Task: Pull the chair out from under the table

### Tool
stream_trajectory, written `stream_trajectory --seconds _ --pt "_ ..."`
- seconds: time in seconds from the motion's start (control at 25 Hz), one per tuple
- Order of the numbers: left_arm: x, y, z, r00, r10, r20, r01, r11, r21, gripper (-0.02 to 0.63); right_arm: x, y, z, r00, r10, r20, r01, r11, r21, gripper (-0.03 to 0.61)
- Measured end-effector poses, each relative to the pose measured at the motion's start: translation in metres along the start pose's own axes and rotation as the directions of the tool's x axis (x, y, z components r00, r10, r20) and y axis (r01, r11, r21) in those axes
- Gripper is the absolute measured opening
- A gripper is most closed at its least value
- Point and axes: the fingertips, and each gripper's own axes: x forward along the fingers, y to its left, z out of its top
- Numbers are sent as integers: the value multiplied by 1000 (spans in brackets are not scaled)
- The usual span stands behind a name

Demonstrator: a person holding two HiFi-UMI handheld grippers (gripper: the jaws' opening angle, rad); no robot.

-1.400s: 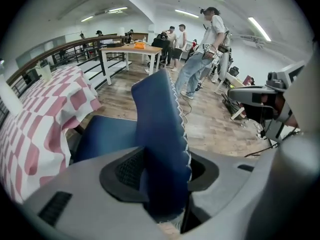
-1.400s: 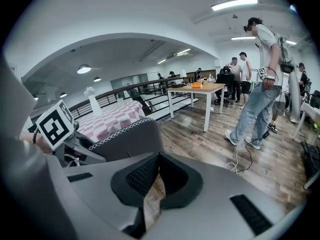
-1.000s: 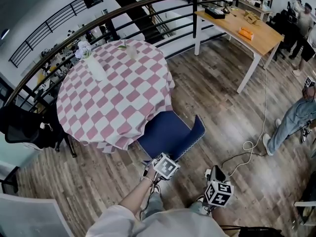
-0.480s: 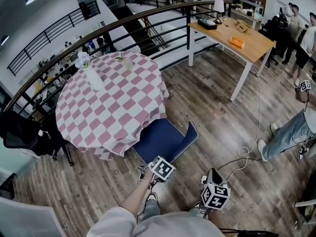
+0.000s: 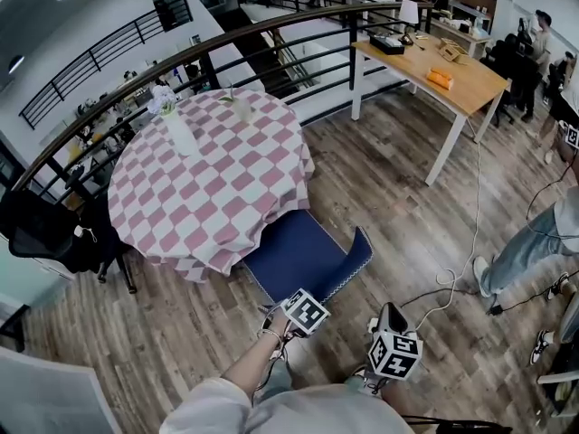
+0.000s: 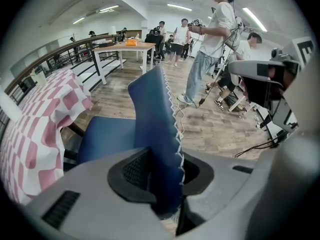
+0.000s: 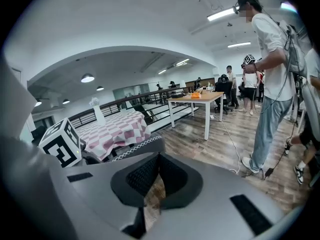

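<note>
The blue chair stands with its seat partly under the round table with the pink-and-white checked cloth. Its backrest, edged with white stitching, faces me. My left gripper is shut on the backrest's top edge, and the padded panel sits between the two black pads. My right gripper hangs to the right of the chair, off it, shut with nothing in it. In the right gripper view the chair and table lie ahead to the left.
A vase stands on the table. A black railing curves behind it. A wooden desk is at the back right, and a white cable lies on the wood floor. People stand at the right. A black chair is at the left.
My left gripper has closed on the chair's backrest and shifted a little. The chair keeps about the same place at the table. The right gripper has risen slightly.
</note>
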Motion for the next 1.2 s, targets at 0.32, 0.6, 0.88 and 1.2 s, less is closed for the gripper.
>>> stream_trajectory --seconds 0.32,0.6,0.88,1.2 --pt "3 -33 -11 999 -27 -20 26 999 -19 104 -12 -9 -9 1000 -3 -5 3 1000 -1 17" --pt "5 -53 -16 1000 -25 -8 25 999 -25 104 -16 -18 -23 999 3 -36 -4 1000 -16 17" --pt "5 -69 -20 1000 -5 -5 5 999 -32 104 -19 -23 -27 999 19 -38 -20 1000 -20 17" --pt "7 -101 -27 999 -33 -24 32 999 -36 107 -22 -35 -25 999 22 -27 -23 1000 -13 17"
